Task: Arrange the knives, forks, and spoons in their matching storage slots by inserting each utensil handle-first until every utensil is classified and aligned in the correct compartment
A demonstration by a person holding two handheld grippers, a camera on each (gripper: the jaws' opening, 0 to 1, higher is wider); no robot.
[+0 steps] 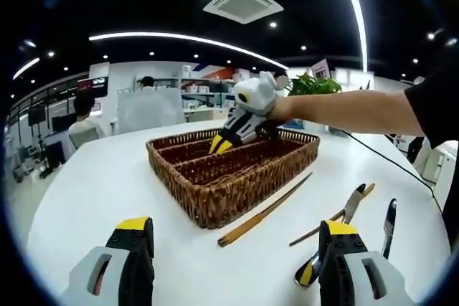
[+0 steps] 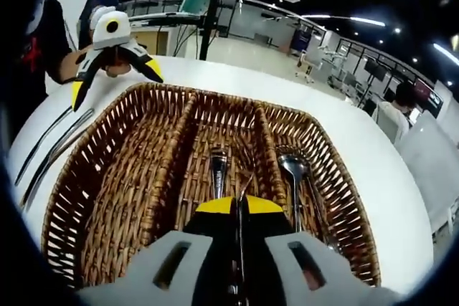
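Observation:
A woven basket [image 2: 165, 148] with three long compartments lies under my right gripper [image 2: 240, 206]. Its jaws are shut on a thin metal utensil [image 2: 242, 185], held edge-on over the middle compartment. Another utensil [image 2: 219, 166] lies in that compartment, and a spoon [image 2: 292, 168] lies in the right one. The left compartment looks bare. In the left gripper view the basket [image 1: 215, 195] sits mid-table, with the right gripper [image 1: 219, 145] dipped into it on a person's arm. My left gripper [image 1: 235, 226] is open and holds nothing, low over the table in front of the basket.
Loose utensils lie on the white table [image 1: 93, 177] right of the basket: a long wooden-handled piece [image 1: 265, 209], a knife [image 1: 388, 226] and a spoon [image 1: 308, 271]. In the right gripper view the left gripper [image 2: 115, 80] hovers beyond the basket, beside more utensils [image 2: 50, 150].

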